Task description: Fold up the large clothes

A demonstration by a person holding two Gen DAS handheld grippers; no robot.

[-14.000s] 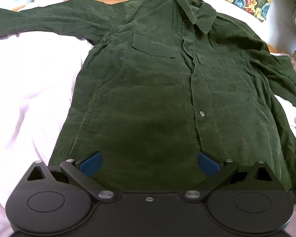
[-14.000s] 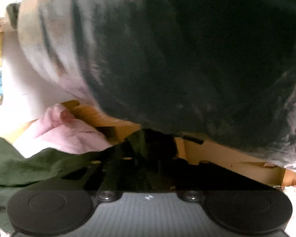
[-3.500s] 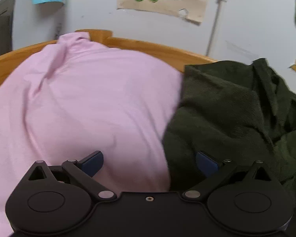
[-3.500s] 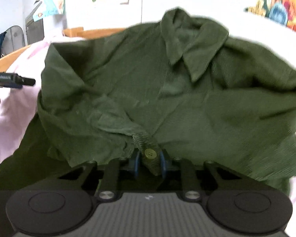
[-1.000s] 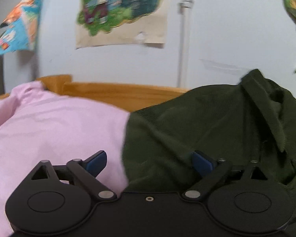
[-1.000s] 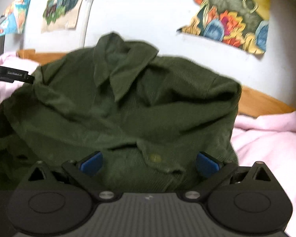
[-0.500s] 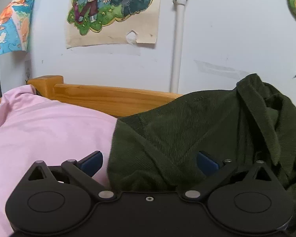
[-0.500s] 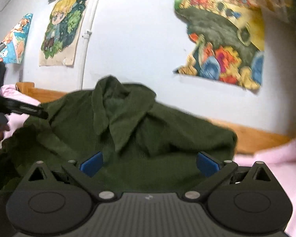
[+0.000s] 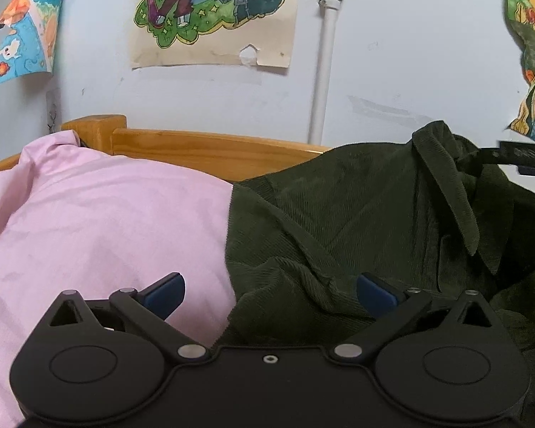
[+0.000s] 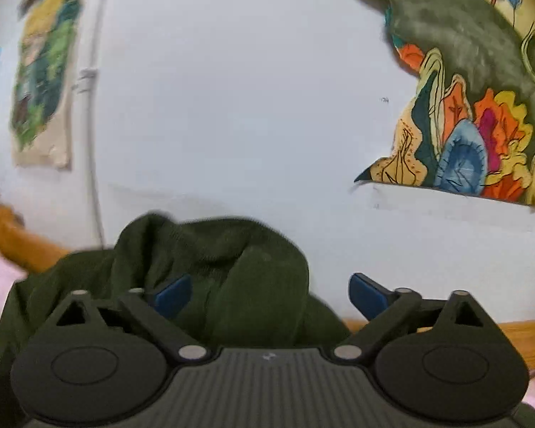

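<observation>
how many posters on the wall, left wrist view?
3. A cartoon poster at top centre, a poster at the upper left edge, and a floral poster cut off at the right edge. More may lie outside the view.

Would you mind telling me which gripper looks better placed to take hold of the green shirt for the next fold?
Probably the left gripper: open, its jaws frame the green shirt edge on the pink sheet. The right gripper, closing on nothing, mostly faces the wall.

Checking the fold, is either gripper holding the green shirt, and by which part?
Neither: left gripper open, right gripper closing on nothing; shirt lies free.
</observation>
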